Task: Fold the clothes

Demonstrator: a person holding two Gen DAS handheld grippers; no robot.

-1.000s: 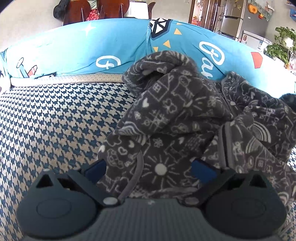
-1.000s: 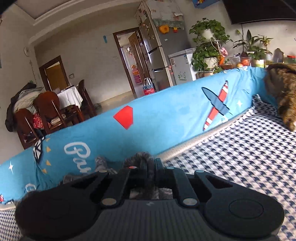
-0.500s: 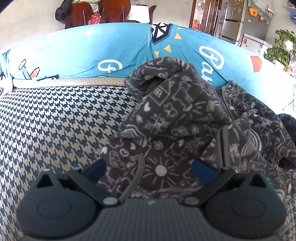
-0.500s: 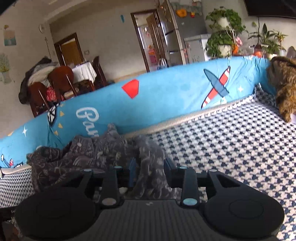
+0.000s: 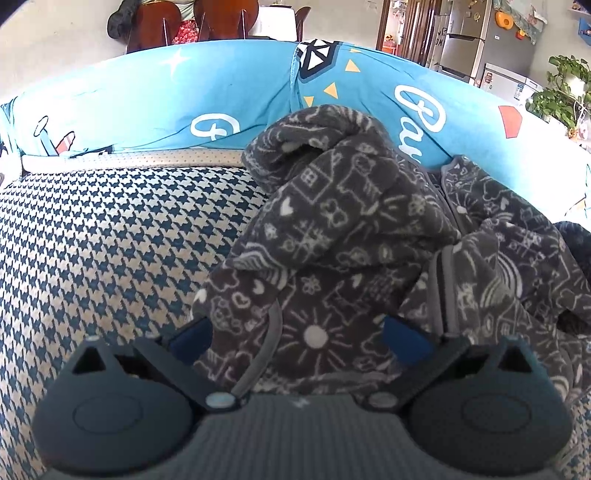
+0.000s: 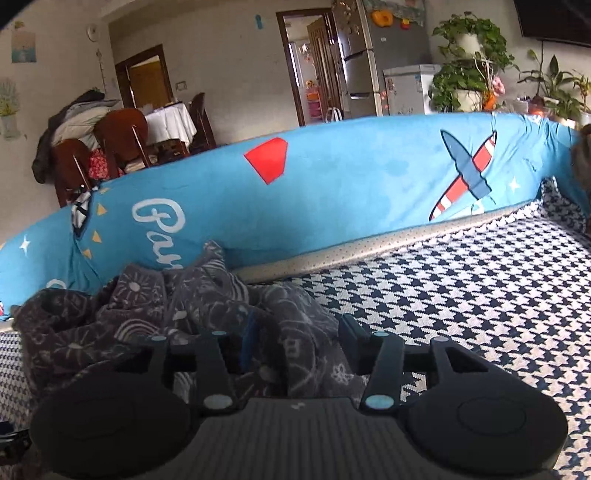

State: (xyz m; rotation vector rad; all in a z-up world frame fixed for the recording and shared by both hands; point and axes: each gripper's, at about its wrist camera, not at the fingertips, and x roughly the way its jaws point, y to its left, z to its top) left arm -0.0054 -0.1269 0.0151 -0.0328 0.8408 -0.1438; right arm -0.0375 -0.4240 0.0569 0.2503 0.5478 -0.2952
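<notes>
Seen from the left wrist camera, the left gripper (image 5: pixel 299 338) stood with its two blue-padded fingers (image 5: pixel 192 338) spread wide, a fold of the dark grey fleece garment printed with white doodles (image 5: pixel 343 236) lying loose between them, not pinched. The garment sat crumpled in a heap from the centre toward 3 o'clock, on the blue-and-white houndstooth sofa cover (image 5: pixel 110 251), which filled the frame from 7 to 10 o'clock. A grey trim band of the garment (image 5: pixel 266 350) ran down toward the gripper's body at 6 o'clock. Behind the heap, from 10 to 2 o'clock, curved the bright blue cushioned backrest with white lettering (image 5: pixel 236 96); the top of the garment leaned against it. Dark wooden chairs (image 5: pixel 192 18) showed at 12 o'clock and a silver refrigerator (image 5: pixel 465 37) at 1 o'clock.

From the right wrist camera, the right gripper (image 6: pixel 297 341) also had its fingers apart, a bunch of the same garment (image 6: pixel 155 310) lying between them, with no squeeze on the cloth visible. The garment lay from 6 to 9 o'clock, touching the backrest (image 6: pixel 351 184) behind it. The houndstooth cover (image 6: pixel 480 302) stretched bare from 3 to 5 o'clock. Leafy potted plants (image 6: pixel 469 62) stood at 1 o'clock beside the refrigerator (image 6: pixel 365 59), and chairs with a white-clothed table (image 6: pixel 170 122) at 10 o'clock.
</notes>
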